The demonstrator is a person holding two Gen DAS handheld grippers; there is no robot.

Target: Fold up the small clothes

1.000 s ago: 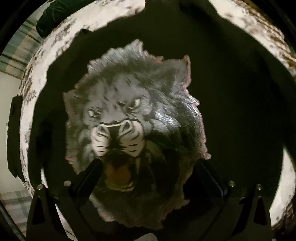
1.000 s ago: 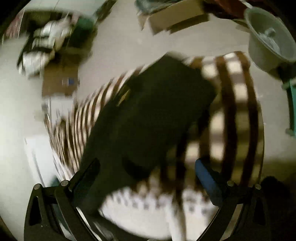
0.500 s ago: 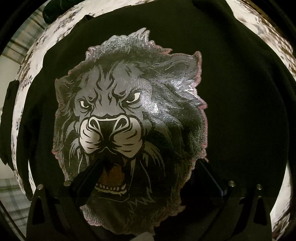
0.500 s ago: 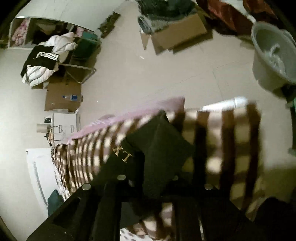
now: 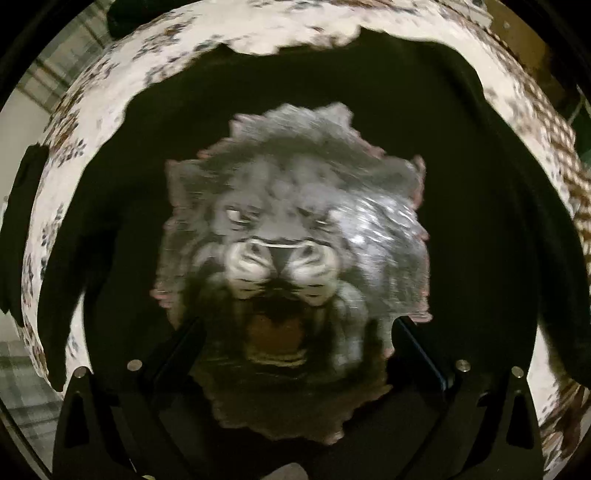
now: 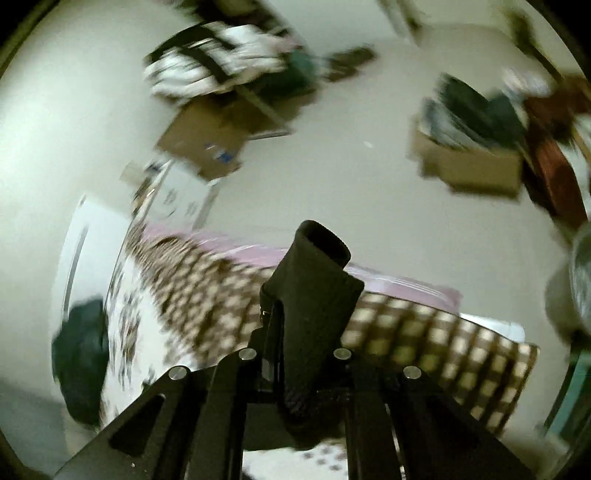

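Bed [image 5: 229,33], patterned cover, white with small brown sprigs, checked toward the far right edge. Floor beyond it cluttered with boxes and clothes in the right wrist view, all blurred.

Black T-shirt [image 5: 480,229] spread flat on the bed, print side up, filling most of the left wrist view. Lion print [image 5: 295,229] centred, grey, mouth toward the near edge.

Left hand-held gripper [image 5: 295,354] hangs over the lower part of the print, jaws wide apart, nothing between them, not touching cloth as far as can be told.

Right hand-held gripper [image 6: 295,354] closed tight on a sleeve [image 6: 314,295] of the shirt; the cuff stands up past the fingertips as an open tube.

Judgement: step is carrying the sleeve over for the first side fold. Carry it low and straight across toward the print so the body does not drag. Left gripper could press the body flat near the fold line. Lay the sleeve down without twist, cuff flat, before letting go.
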